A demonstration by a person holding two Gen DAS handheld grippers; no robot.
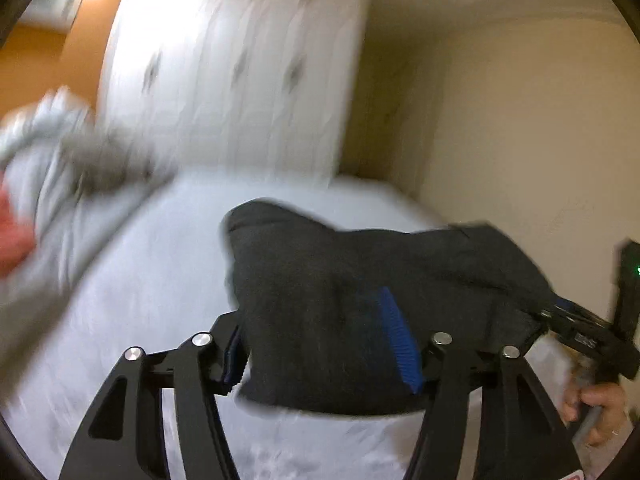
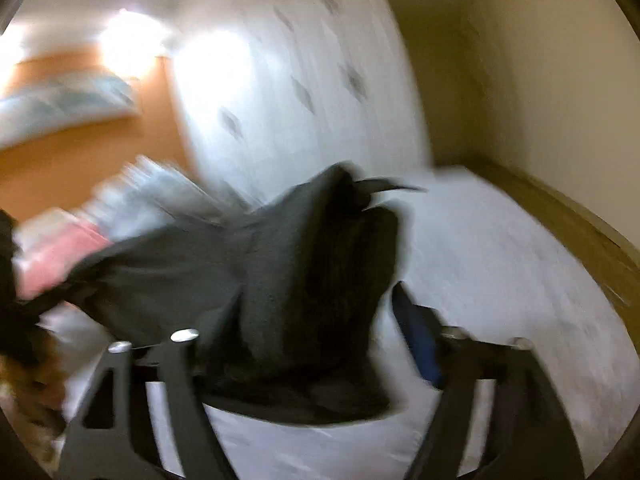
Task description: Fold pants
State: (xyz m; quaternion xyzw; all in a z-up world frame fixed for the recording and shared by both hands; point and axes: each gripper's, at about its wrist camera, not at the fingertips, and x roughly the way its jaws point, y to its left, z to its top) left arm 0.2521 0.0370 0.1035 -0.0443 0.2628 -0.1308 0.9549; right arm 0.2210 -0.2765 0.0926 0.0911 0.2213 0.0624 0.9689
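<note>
The dark grey pants (image 1: pixel 340 280) hang stretched between both grippers above a white bed (image 1: pixel 160 280). My left gripper (image 1: pixel 324 344) has its blue-padded fingers (image 1: pixel 400 340) spread wide with the cloth draped between them. My right gripper (image 1: pixel 560 316) shows at the right edge of the left wrist view, closed on the far end of the pants. In the right wrist view the pants (image 2: pixel 260 280) fill the space between the right gripper's (image 2: pixel 316 344) spread fingers (image 2: pixel 420 340). Both views are motion-blurred.
A white wardrobe (image 1: pixel 240 80) stands behind the bed. Crumpled pale bedding and a pink item (image 2: pixel 60 248) lie at the bed's left. A cream wall (image 1: pixel 540 140) runs along the right. An orange wall (image 2: pixel 80 152) is at the far left.
</note>
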